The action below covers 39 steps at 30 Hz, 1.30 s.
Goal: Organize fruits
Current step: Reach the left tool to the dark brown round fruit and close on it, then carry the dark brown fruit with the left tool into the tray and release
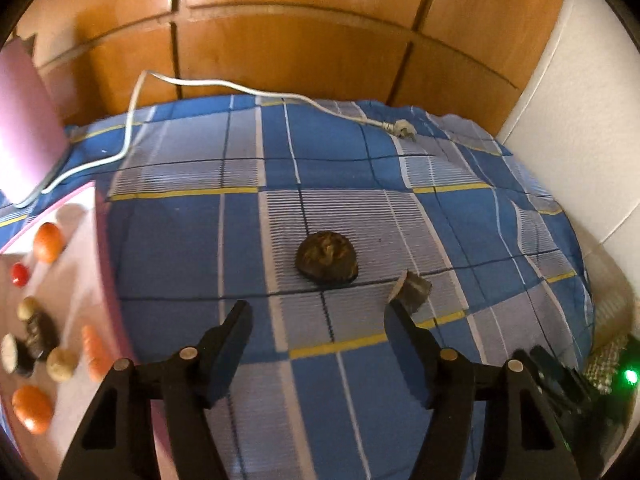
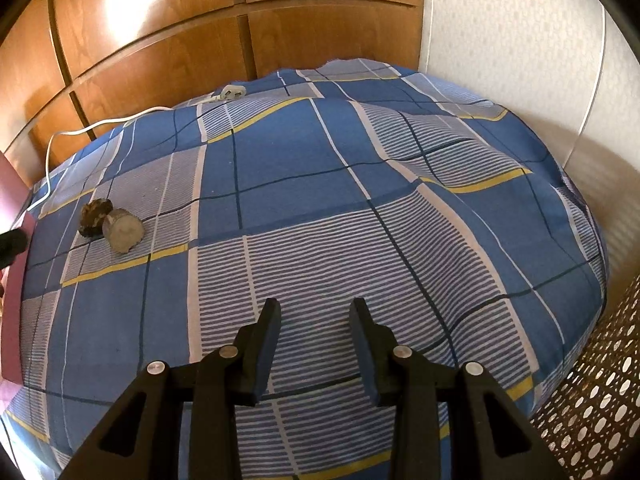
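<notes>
Two dark brown fruit halves lie on the blue checked cloth. In the left wrist view the domed half (image 1: 327, 259) sits just ahead of my open left gripper (image 1: 318, 308), and the second half (image 1: 412, 289) lies by its right fingertip. The same halves show far left in the right wrist view: the dark half (image 2: 93, 216) and the half with its pale cut face (image 2: 123, 230). A pink tray (image 1: 105, 240) at the left holds oranges (image 1: 48, 242), a carrot (image 1: 94, 350) and other pieces. My right gripper (image 2: 315, 307) is open and empty over the cloth.
A white power cord with plug (image 1: 402, 125) runs across the cloth's far side. Wooden cabinet doors (image 1: 296, 48) stand behind. A pink board (image 1: 28, 120) leans at the far left. A white wall (image 2: 520, 40) and a perforated basket (image 2: 592, 392) are at the right.
</notes>
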Available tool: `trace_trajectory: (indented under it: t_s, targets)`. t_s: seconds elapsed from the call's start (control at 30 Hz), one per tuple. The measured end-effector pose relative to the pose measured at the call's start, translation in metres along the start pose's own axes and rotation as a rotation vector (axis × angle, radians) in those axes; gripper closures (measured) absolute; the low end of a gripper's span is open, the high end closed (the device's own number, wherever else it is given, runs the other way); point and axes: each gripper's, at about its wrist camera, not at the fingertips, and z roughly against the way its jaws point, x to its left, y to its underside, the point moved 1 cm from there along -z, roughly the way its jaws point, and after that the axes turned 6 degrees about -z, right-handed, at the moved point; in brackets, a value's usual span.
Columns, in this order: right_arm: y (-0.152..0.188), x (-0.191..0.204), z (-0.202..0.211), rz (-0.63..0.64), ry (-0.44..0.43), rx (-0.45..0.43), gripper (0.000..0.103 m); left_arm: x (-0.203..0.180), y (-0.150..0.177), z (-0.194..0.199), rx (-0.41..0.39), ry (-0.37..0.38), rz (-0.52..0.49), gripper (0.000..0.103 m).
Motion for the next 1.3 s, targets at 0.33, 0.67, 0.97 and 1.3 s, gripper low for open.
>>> trace_trajectory:
  t_s: [0.33, 0.67, 0.97, 1.3]
  targets:
    - [0.001, 0.002, 0.000, 0.016, -0.001, -0.003, 0.063, -0.003, -0.028, -0.058, 0.081, -0.056, -0.017, 0.027]
    - [0.002, 0.003, -0.001, 0.022, -0.004, -0.005, 0.061, 0.005, -0.023, -0.066, 0.069, -0.021, -0.016, 0.052]
    - [0.001, 0.005, -0.002, 0.031, 0.006, -0.006, 0.060, 0.008, 0.006, -0.014, -0.005, -0.008, 0.024, 0.052]
    - [0.002, 0.010, -0.003, 0.046, 0.012, -0.004, 0.050, 0.024, 0.038, 0.049, -0.108, -0.030, 0.057, 0.052]
